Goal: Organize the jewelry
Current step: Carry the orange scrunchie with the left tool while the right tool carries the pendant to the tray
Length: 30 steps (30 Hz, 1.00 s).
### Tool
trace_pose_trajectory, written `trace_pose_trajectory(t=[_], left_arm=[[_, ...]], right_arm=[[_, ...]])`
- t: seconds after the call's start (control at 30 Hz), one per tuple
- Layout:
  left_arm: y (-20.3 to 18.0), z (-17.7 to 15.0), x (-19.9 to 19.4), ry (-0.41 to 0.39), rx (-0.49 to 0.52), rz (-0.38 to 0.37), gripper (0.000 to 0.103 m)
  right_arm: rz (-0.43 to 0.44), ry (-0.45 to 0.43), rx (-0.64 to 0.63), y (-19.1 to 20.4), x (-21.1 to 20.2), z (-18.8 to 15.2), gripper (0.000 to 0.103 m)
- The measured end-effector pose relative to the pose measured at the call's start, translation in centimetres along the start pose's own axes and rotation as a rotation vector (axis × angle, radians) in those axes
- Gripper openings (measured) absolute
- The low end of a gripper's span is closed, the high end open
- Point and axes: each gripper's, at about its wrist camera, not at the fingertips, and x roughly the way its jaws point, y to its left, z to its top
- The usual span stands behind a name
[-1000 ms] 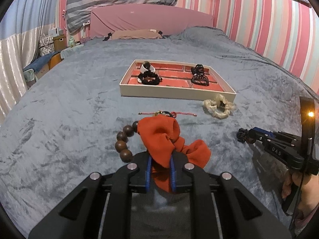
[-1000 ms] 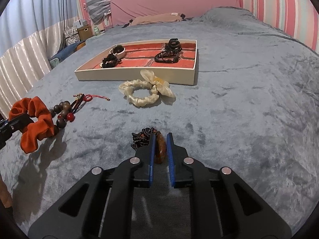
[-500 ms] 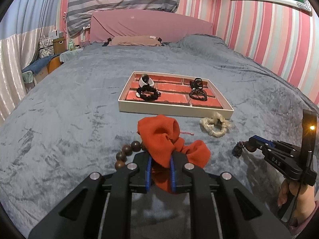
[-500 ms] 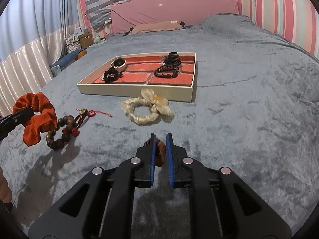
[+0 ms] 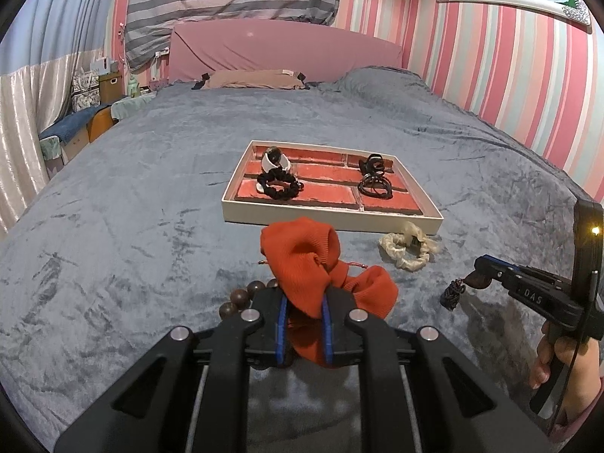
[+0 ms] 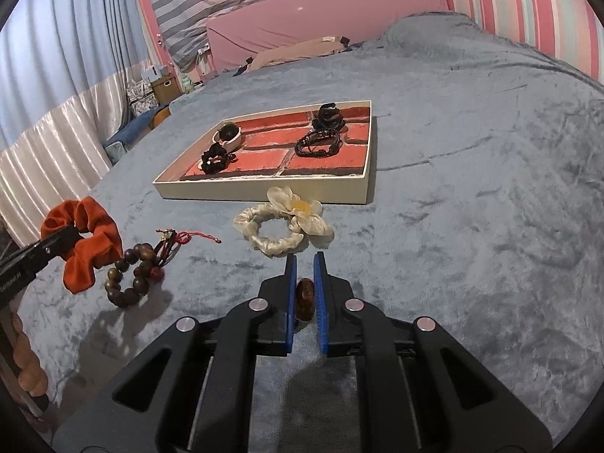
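My left gripper (image 5: 304,298) is shut on an orange scrunchie (image 5: 302,260) and holds it above the grey bedspread; it also shows in the right wrist view (image 6: 87,238). My right gripper (image 6: 304,264) is shut on an amber bead of a dark beaded bracelet (image 6: 305,298), whose dark strand hangs from the fingertips in the left wrist view (image 5: 453,294). The cream tray (image 5: 332,221) with red brick-pattern lining lies ahead, holding black hair ties and bracelets (image 5: 373,181).
A brown wooden bead bracelet with red cord (image 6: 139,268) and a cream satin scrunchie (image 6: 283,222) lie on the bedspread in front of the tray (image 6: 264,188). Pink headboard and striped pillow stand at the far end.
Both grippers have risen off the bedspread with their items. The tray and the loose pieces now sit lower and farther in both views.
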Motion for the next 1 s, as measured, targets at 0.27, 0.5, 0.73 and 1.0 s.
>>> trace_pose_trajectory(t=[0.27, 0.5, 0.73, 1.0], left_arm=[[0.3, 1.2, 0.1, -0.011, -0.002, -0.010, 0.015], [0.8, 3.7, 0.8, -0.024, -0.009, -0.015, 0.015], [1.1, 6.9, 3.8, -0.016, 0.000, -0.013, 0.015], [1.7, 11.3, 11.9, 0.027, 0.021, 0.012, 0.015]], right_arm=[[0.013, -0.005, -0.007, 0.6, -0.1, 1.7, 0.010], [0.002, -0.023, -0.026, 1.2, 0.4, 4.2, 0.010], [-0.026, -0.061, -0.060, 1.8, 1.4, 9.3, 0.009], [-0.094, -0.064, -0.086, 1.4, 6.8, 14.8, 0.009]])
